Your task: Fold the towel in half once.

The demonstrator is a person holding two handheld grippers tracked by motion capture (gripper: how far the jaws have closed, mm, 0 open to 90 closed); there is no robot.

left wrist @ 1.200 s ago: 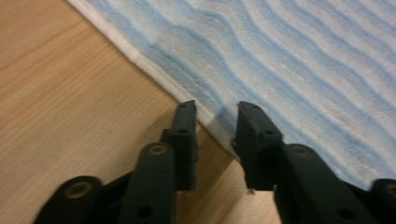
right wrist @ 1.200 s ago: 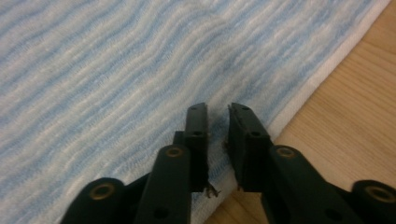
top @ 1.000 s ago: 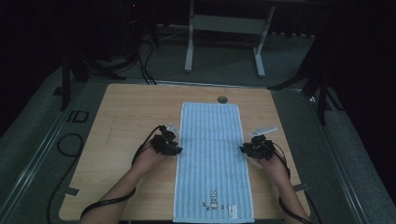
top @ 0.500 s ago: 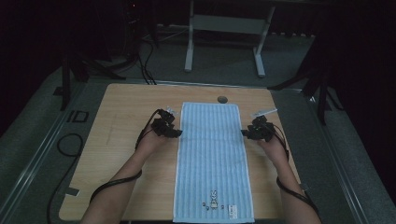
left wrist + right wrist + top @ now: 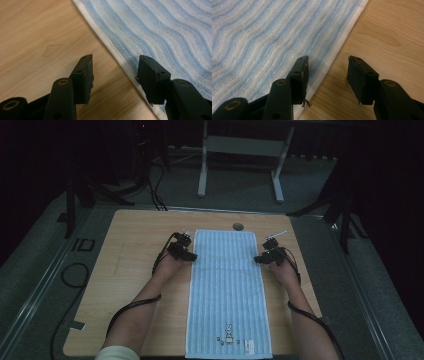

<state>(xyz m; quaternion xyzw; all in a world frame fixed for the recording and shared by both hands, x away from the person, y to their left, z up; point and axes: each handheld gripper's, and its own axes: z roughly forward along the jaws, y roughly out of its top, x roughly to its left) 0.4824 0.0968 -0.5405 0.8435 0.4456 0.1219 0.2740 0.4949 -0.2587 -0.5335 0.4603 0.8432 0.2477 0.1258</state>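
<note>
Both grippers have slid up-frame along the towel (image 5: 227, 285) since a second ago; left gripper (image 5: 191, 257) and right gripper (image 5: 256, 259) straddle its edges, jaws just opened, spread, pinching nothing.

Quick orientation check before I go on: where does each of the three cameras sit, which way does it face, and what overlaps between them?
High view: above the person's side, facing forward and down on the wooden table; both forearms, the left gripper and the right gripper flank the blue striped towel.
Left gripper view: rides the left gripper, looking along its open fingers straddling the towel's white edge.
Right gripper view: rides the right gripper, fingers open over the opposite edge.
Shared: all show towel and tabletop.
</note>
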